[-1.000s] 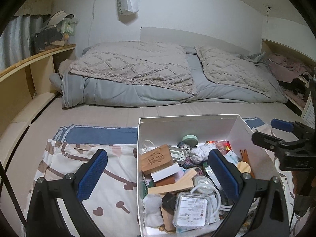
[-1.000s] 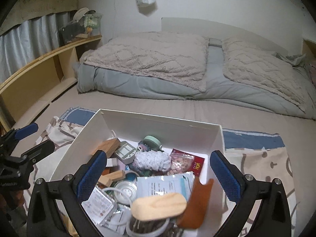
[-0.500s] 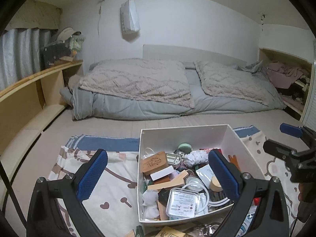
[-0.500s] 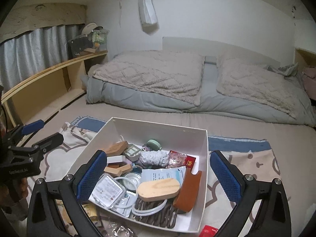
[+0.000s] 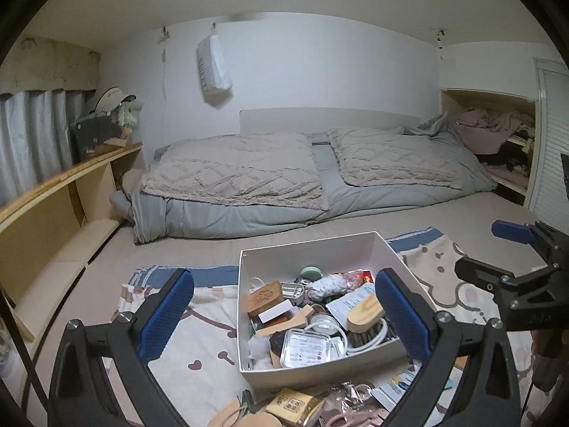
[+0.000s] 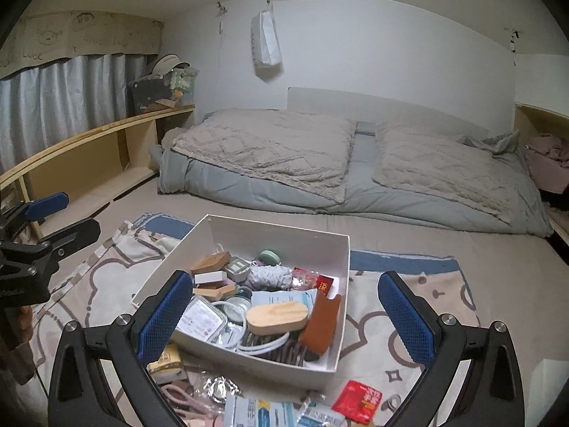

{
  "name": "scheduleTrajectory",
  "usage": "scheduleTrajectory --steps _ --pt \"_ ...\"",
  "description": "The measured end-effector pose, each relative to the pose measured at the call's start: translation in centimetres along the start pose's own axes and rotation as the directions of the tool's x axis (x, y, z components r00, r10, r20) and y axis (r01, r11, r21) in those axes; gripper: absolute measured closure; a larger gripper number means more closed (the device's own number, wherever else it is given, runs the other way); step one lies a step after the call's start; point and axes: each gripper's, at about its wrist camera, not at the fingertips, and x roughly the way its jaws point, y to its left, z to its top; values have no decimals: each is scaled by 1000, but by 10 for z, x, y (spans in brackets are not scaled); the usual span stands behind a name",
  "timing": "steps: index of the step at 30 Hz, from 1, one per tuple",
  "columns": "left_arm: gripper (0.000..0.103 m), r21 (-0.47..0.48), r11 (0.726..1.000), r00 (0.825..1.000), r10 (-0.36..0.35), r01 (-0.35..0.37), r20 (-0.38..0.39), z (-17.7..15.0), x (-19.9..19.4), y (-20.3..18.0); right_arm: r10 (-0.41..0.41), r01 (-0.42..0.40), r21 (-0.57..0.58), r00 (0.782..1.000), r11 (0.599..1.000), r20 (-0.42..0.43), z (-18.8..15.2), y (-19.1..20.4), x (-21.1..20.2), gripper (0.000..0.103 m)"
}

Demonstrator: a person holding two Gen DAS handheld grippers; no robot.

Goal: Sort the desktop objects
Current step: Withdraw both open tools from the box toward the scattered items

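Observation:
A white box (image 5: 370,249) (image 6: 245,229) full of small items stands on a patterned cloth (image 5: 206,348) (image 6: 402,306). Inside lie a wooden brush (image 6: 277,316), a brown leather piece (image 6: 322,323), a wooden block (image 5: 265,299), a clear plastic case (image 5: 306,347) and white cable. Loose items lie in front of the box: a yellow packet (image 5: 295,405), a red packet (image 6: 359,400), pink scissors (image 6: 177,396). My left gripper (image 5: 284,315) is open and empty above the box's near side. My right gripper (image 6: 281,316) is open and empty, also above the box.
A bed with grey and beige quilts (image 5: 284,178) fills the back. A wooden shelf (image 5: 53,206) runs along the left wall. Clothes pile in a niche (image 5: 498,135) at the right. Each gripper shows at the edge of the other's view.
Both grippers have drawn back and up from the box, so the box looks smaller and the loose items in front of it have come into view.

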Motion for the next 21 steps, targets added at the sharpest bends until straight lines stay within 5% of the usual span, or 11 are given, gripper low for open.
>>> scheduleTrajectory --steps 8,21 --pt "0 -6 1000 1000 -4 4 -16 -4 -25 -4 1 -1 8 999 1000 34 -4 -6 -38 0" --pt "0 -17 1000 995 20 -18 94 -23 -61 13 -49 48 19 994 999 100 -30 -21 -74 0"
